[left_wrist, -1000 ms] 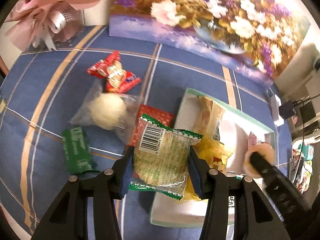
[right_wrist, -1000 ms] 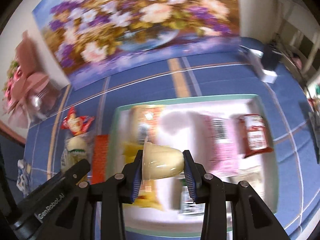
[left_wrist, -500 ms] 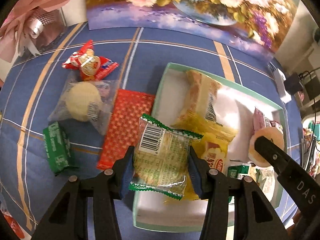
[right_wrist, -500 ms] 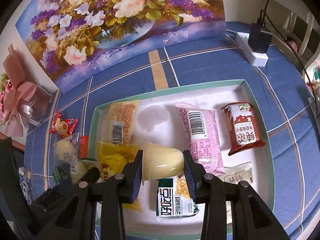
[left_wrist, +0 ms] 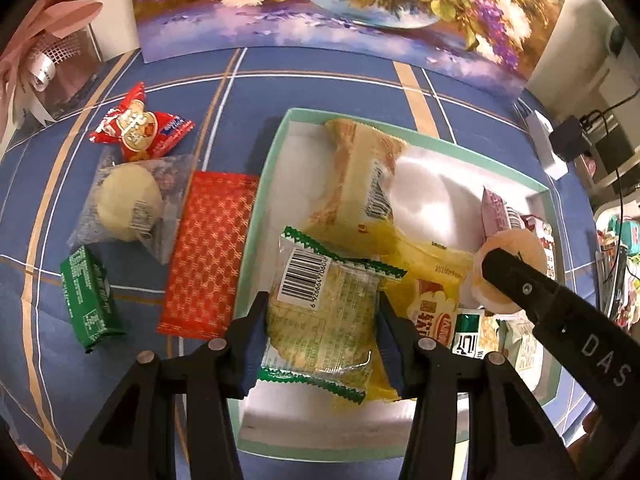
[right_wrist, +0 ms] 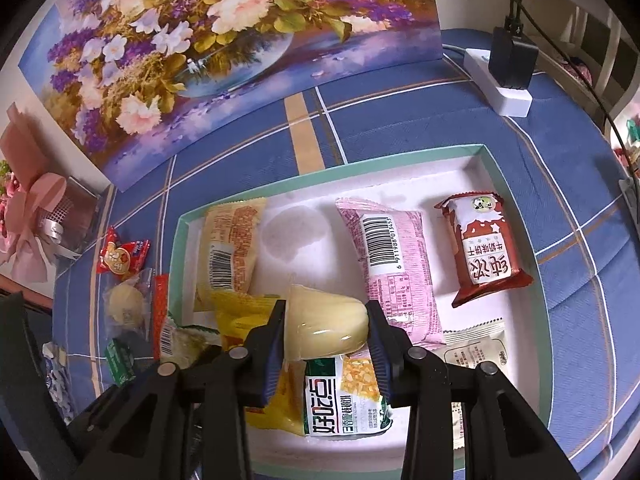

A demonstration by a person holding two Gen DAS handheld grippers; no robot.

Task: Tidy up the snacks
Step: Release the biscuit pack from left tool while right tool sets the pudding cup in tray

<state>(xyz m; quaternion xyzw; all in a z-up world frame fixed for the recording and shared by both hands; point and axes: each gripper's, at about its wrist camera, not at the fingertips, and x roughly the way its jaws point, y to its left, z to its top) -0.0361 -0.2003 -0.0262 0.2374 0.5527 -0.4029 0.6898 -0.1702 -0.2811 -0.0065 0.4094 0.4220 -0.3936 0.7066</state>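
My left gripper (left_wrist: 320, 344) is shut on a clear green-edged biscuit packet (left_wrist: 324, 312) and holds it over the near left part of the white tray (left_wrist: 276, 148). My right gripper (right_wrist: 326, 344) is shut on a pale yellow jelly cup (right_wrist: 326, 328) above the tray's (right_wrist: 516, 200) middle front. The tray holds a yellow packet (right_wrist: 232, 244), a pink packet (right_wrist: 392, 264), a red-brown packet (right_wrist: 484, 248), a corn snack packet (right_wrist: 344, 404) and others.
Left of the tray on the blue checked cloth lie a red patterned packet (left_wrist: 208, 252), a round bun in clear wrap (left_wrist: 128, 204), a green bar (left_wrist: 90, 300) and a red candy pack (left_wrist: 138, 126). A flower picture (right_wrist: 224, 40) stands behind; a power strip (right_wrist: 504, 92) lies at the right.
Both grippers have moved to the right over the tray with their snacks still held. The views have steadied and show more of the tray's inside.
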